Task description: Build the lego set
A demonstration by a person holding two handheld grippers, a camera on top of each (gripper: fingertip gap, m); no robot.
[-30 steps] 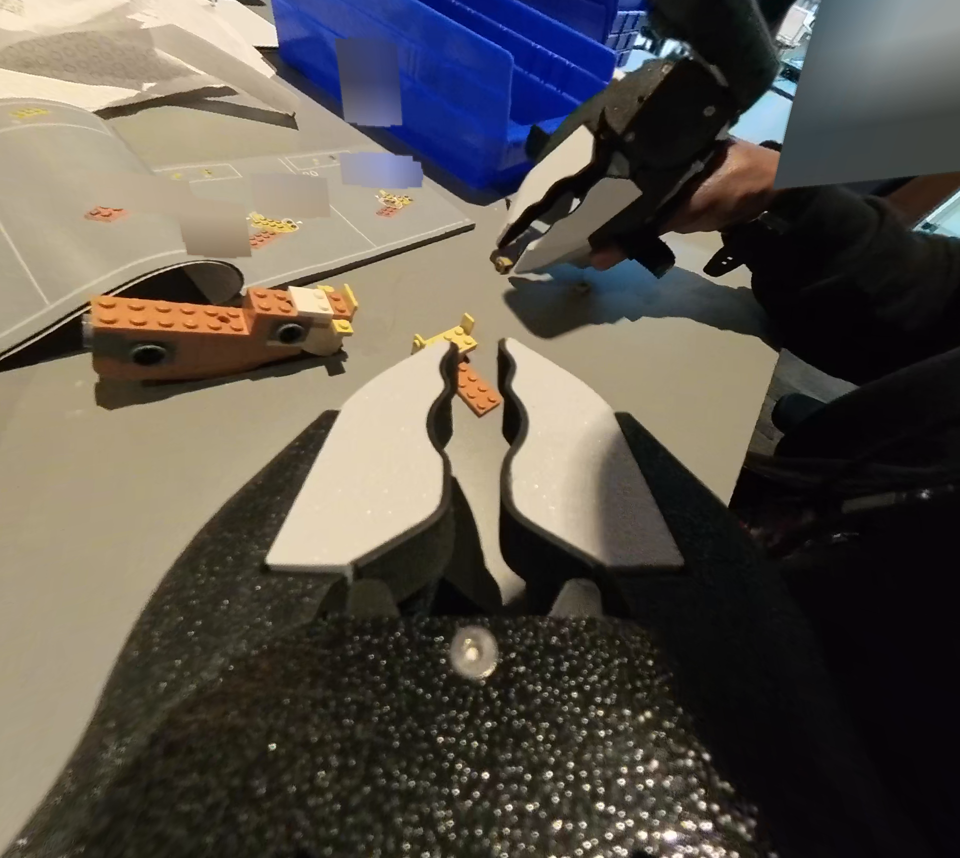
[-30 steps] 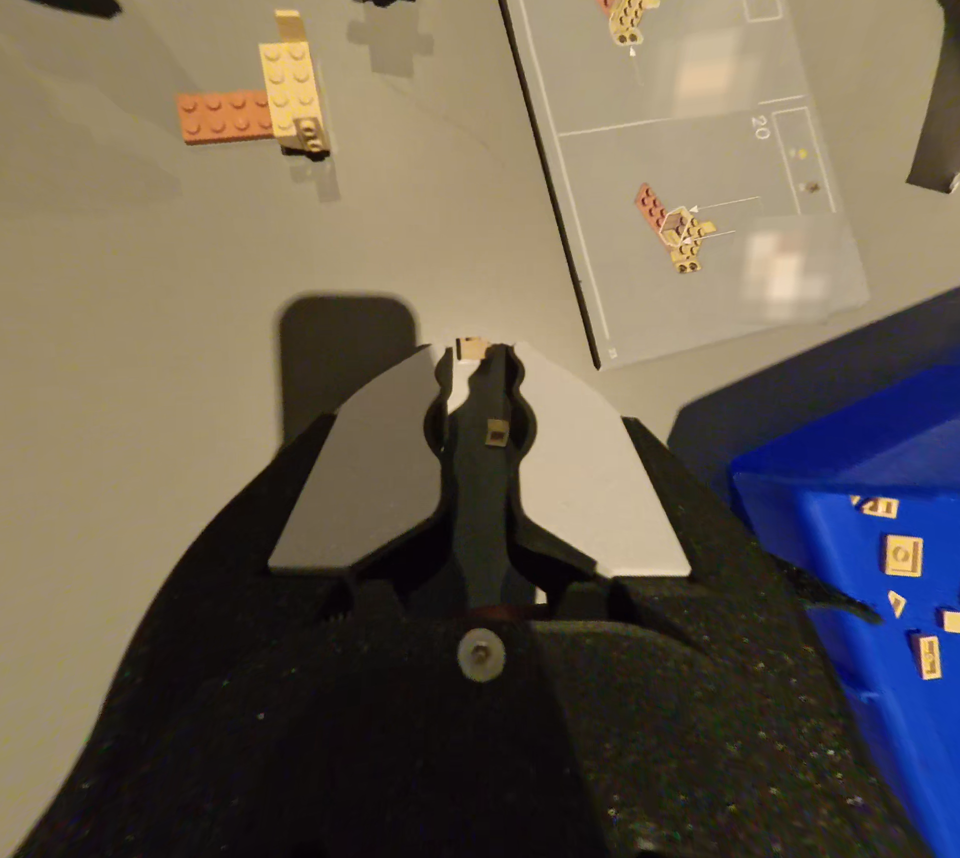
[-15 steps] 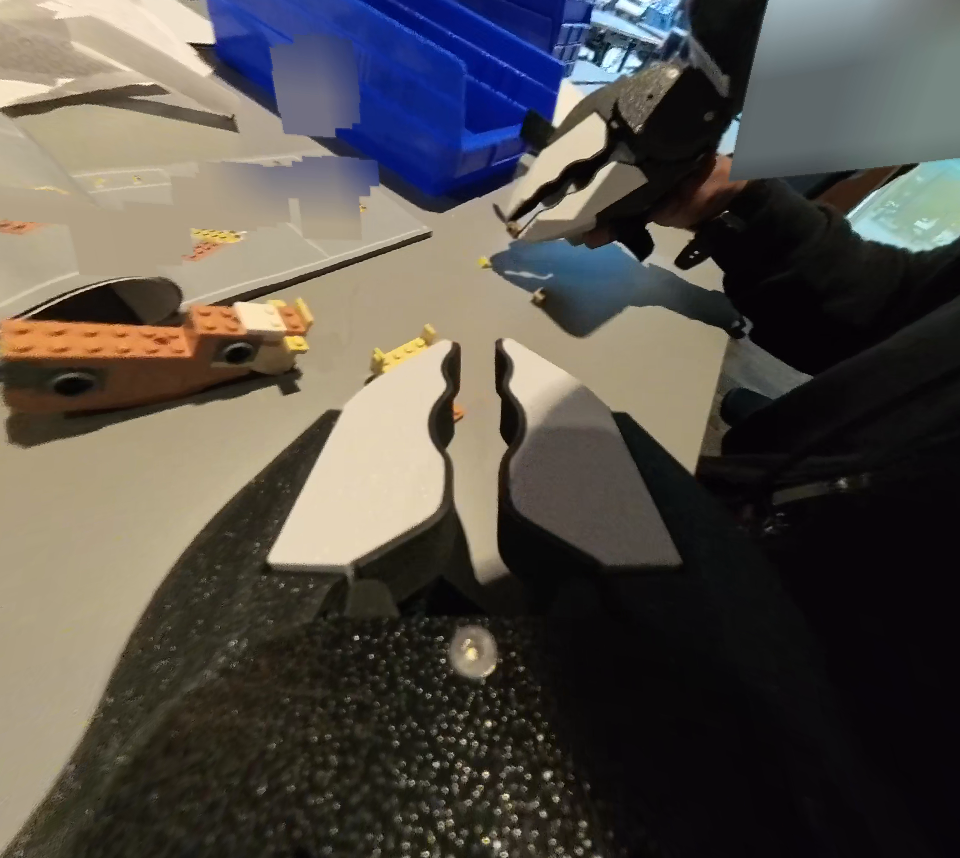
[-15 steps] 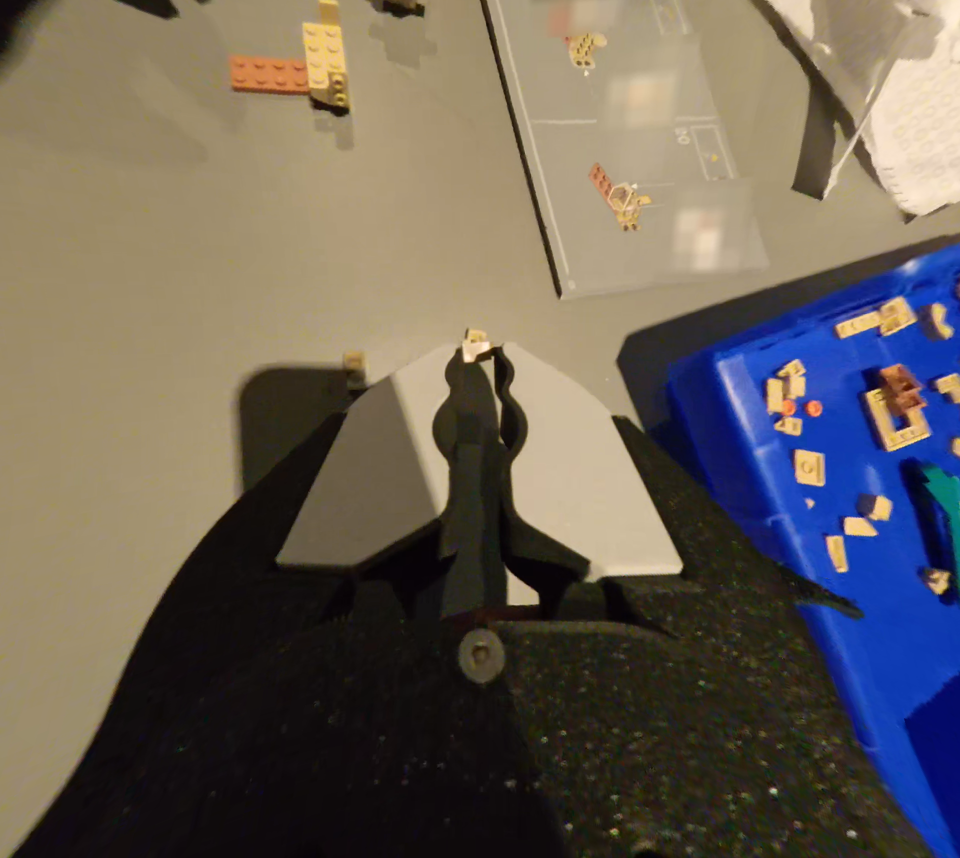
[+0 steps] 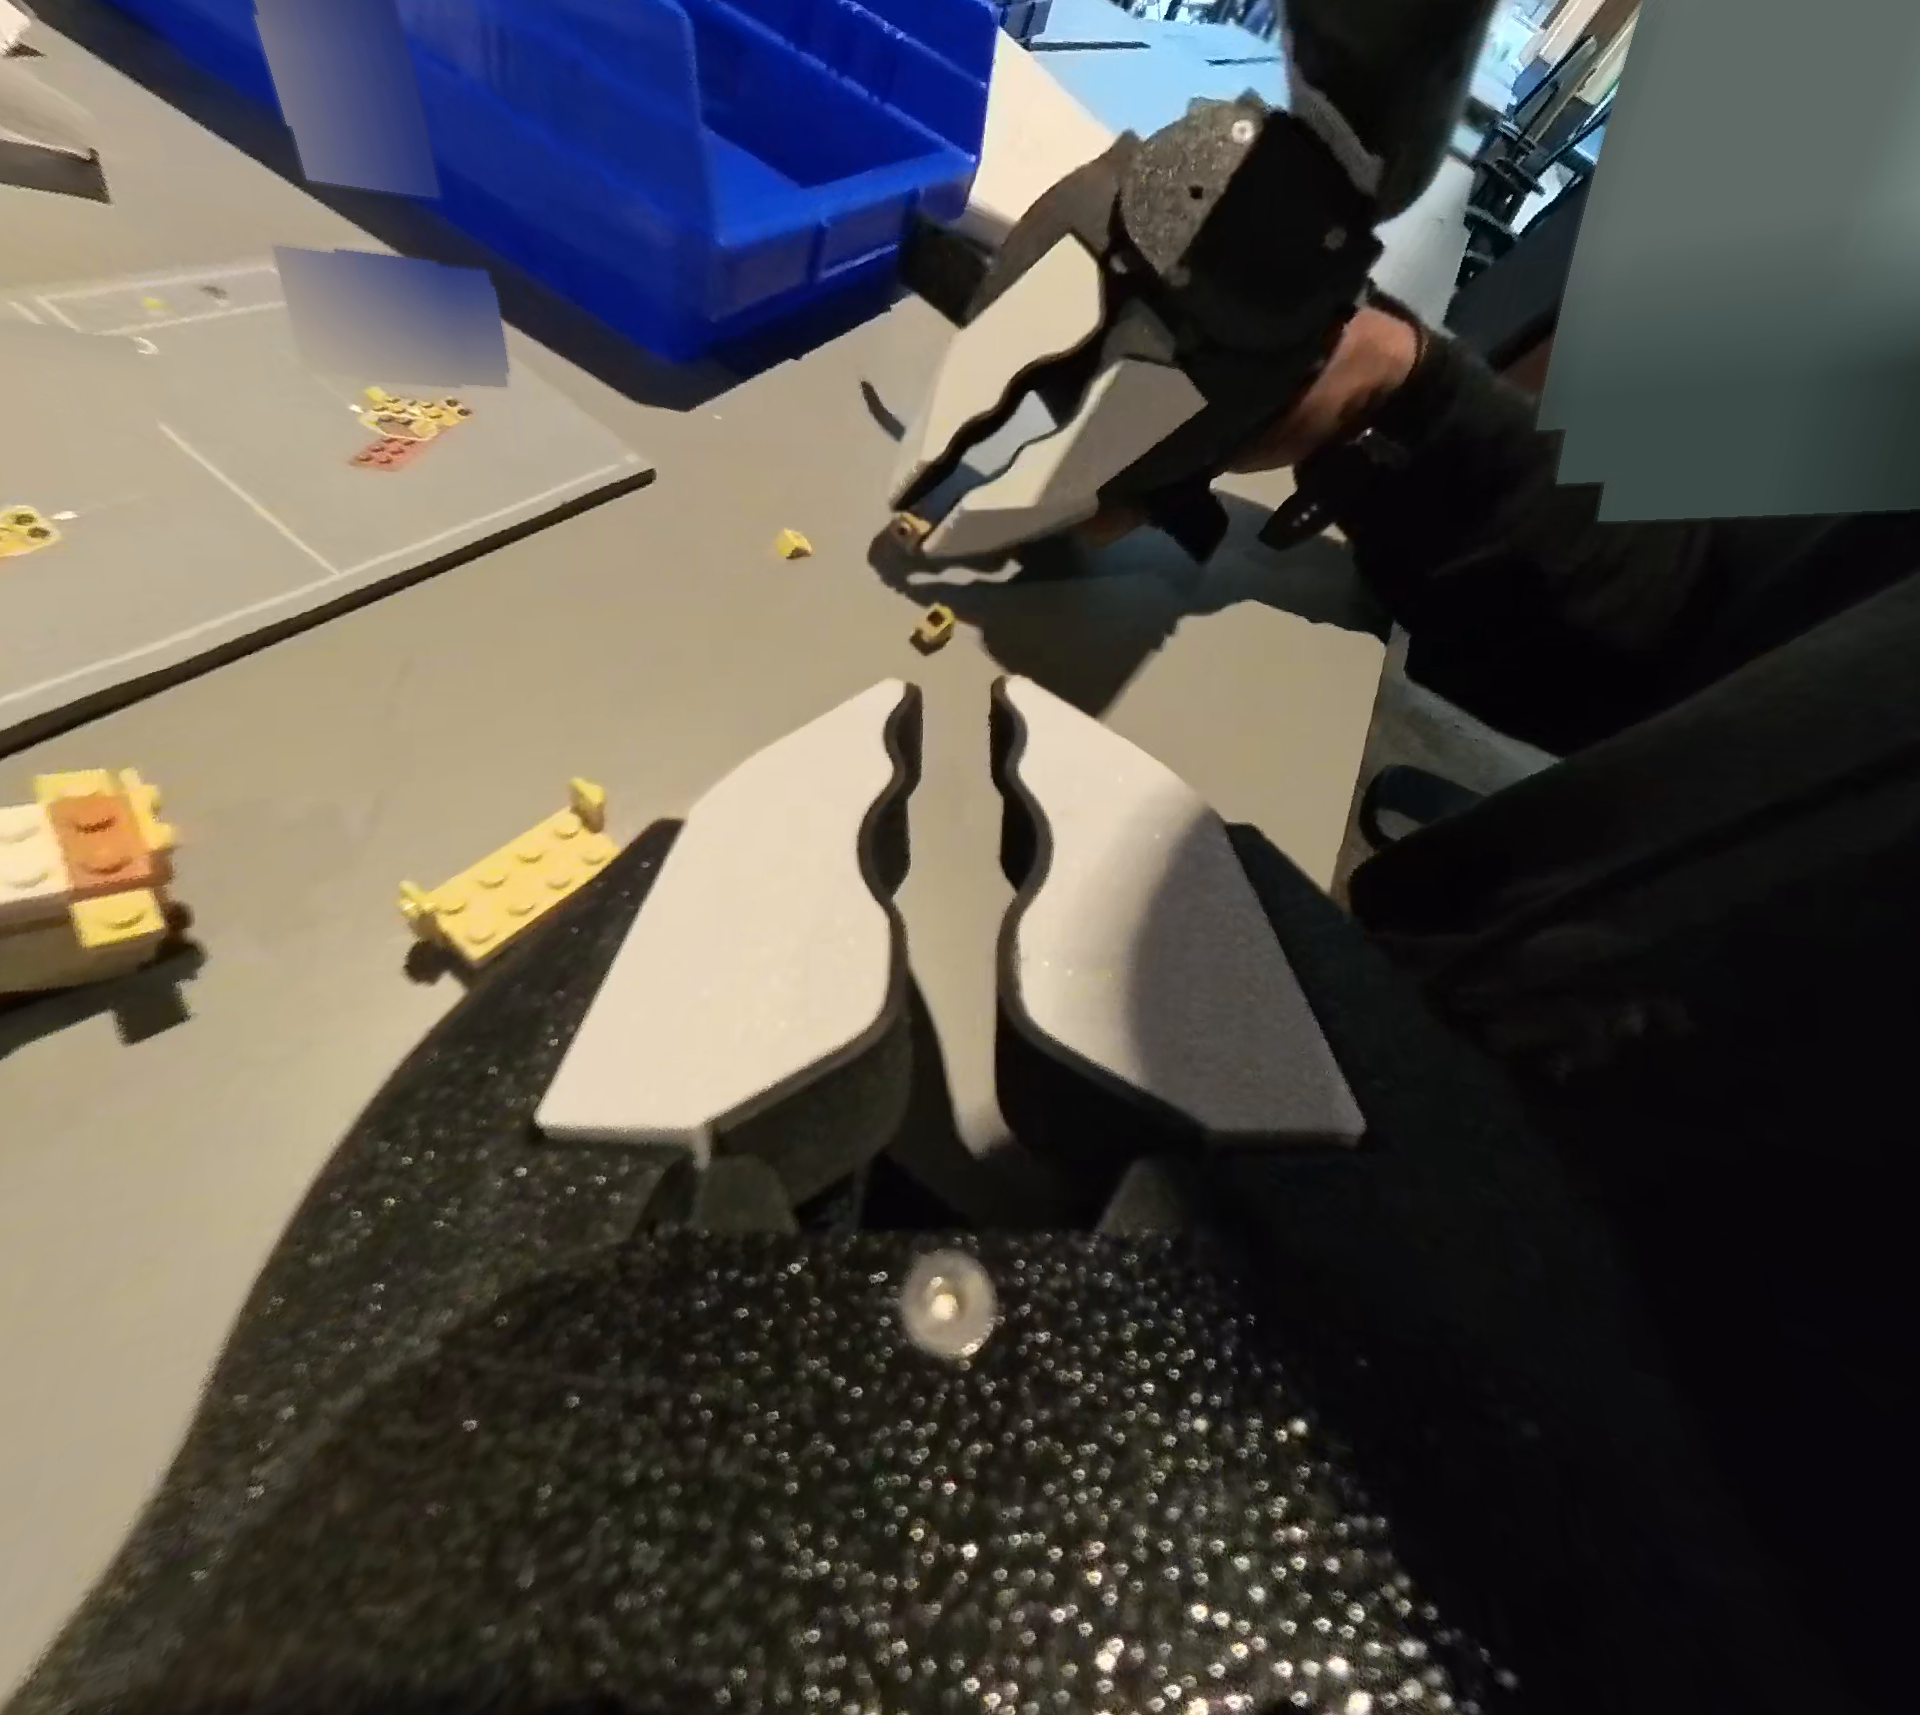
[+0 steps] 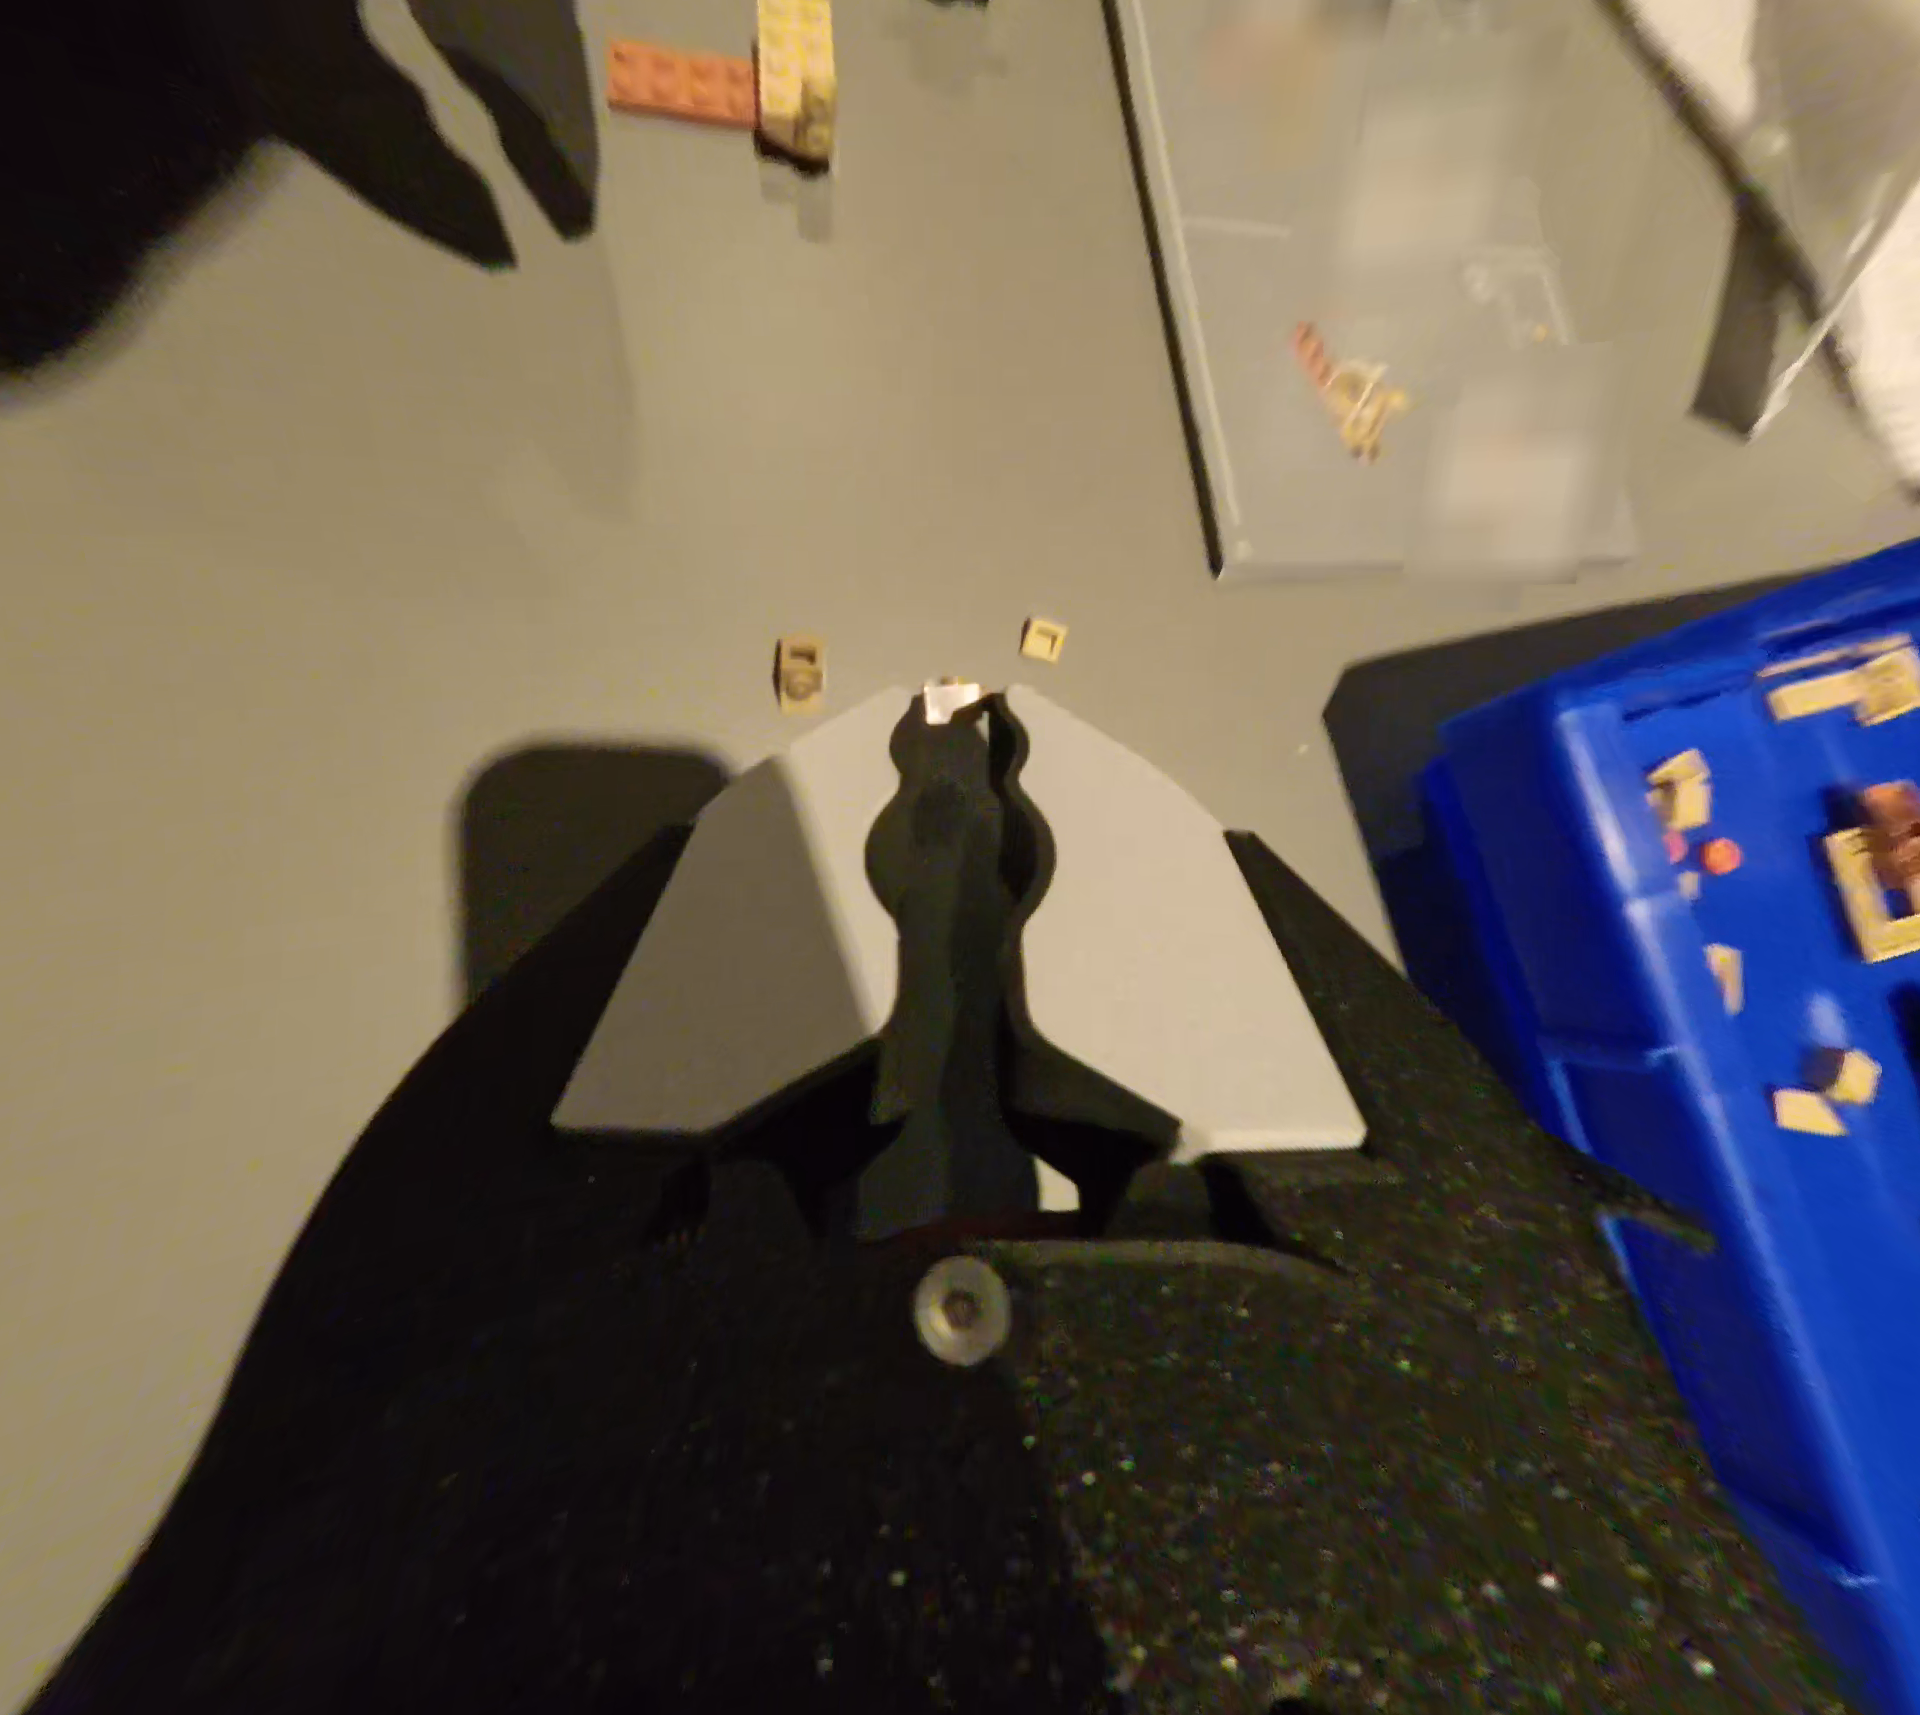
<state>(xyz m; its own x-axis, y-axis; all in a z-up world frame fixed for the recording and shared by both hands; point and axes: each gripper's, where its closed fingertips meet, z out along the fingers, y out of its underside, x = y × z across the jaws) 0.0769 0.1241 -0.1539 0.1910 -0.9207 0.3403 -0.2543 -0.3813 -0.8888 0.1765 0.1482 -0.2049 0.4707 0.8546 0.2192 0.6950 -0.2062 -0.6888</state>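
Lego stud (image 6: 951, 697) is tiny, hard and slick; your right gripper (image 6: 954, 709) pinches it by the very fingertips. Your left gripper (image 5: 954, 697) hangs slightly parted, holding nothing.

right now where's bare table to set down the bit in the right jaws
Bare grey table lies left of the right gripper, below the orange-and-yellow plate assembly. It is crowded just ahead, where two small tan pieces lie, and at right by the blue plastic bin and grey instruction booklet.
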